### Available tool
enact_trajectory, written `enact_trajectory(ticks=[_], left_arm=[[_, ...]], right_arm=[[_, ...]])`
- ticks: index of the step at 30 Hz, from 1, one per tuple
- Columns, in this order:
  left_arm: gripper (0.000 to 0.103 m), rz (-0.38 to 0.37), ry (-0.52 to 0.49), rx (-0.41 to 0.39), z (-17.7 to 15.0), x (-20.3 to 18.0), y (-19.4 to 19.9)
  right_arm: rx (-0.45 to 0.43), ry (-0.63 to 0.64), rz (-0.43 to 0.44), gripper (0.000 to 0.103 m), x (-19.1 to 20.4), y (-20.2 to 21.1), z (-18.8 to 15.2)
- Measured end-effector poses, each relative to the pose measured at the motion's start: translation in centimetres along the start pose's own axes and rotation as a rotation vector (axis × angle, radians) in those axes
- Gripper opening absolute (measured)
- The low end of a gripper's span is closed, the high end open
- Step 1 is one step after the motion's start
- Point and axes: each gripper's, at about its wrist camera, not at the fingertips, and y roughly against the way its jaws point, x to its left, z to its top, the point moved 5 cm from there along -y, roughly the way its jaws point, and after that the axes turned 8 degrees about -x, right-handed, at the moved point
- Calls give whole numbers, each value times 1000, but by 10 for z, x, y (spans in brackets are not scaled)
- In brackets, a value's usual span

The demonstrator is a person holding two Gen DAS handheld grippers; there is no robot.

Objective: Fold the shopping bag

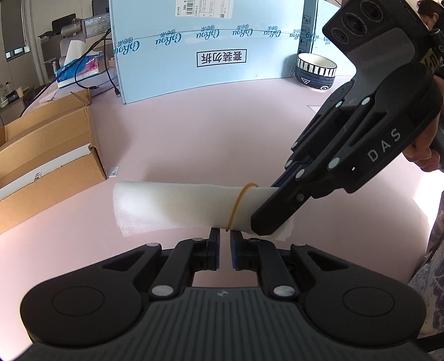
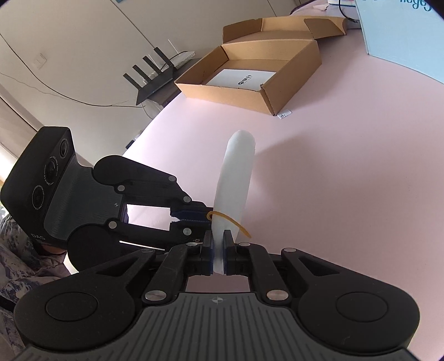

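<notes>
The folded shopping bag (image 1: 177, 205) lies lengthwise away from the right gripper (image 2: 219, 250), which pinches its near end, while the left gripper (image 1: 224, 236), crosswise, apparently nips the rubber band (image 1: 238, 205) alone.

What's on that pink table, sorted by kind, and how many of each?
Rolled white bag: 1
Yellow rubber band: 1
Brown cardboard boxes: 2
Big blue carton: 1
Striped bowl: 1
Tissue box: 1
Total: 7
</notes>
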Motion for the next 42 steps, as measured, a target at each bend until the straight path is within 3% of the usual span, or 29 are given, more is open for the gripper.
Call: enact_trajectory(ticks=[10, 18, 24, 29, 35, 42], left_arm=[[7, 59, 60, -8, 0, 17, 1], [7, 107, 119, -19, -4, 32, 12], [7, -14, 242, -120, 12, 22, 37], [8, -85, 315, -124, 14, 13, 31], [11, -90, 331, -85, 7, 12, 22], [8, -89, 304, -68, 5, 11, 18]], right_arm=[[90, 125, -19, 5, 7, -6, -6], [101, 173, -61, 6, 1, -9, -2], [108, 185, -64, 6, -1, -10, -1], [106, 172, -57, 6, -1, -10, -1], [96, 173, -53, 6, 2, -9, -1], [98, 178, -44, 6, 5, -8, -1]])
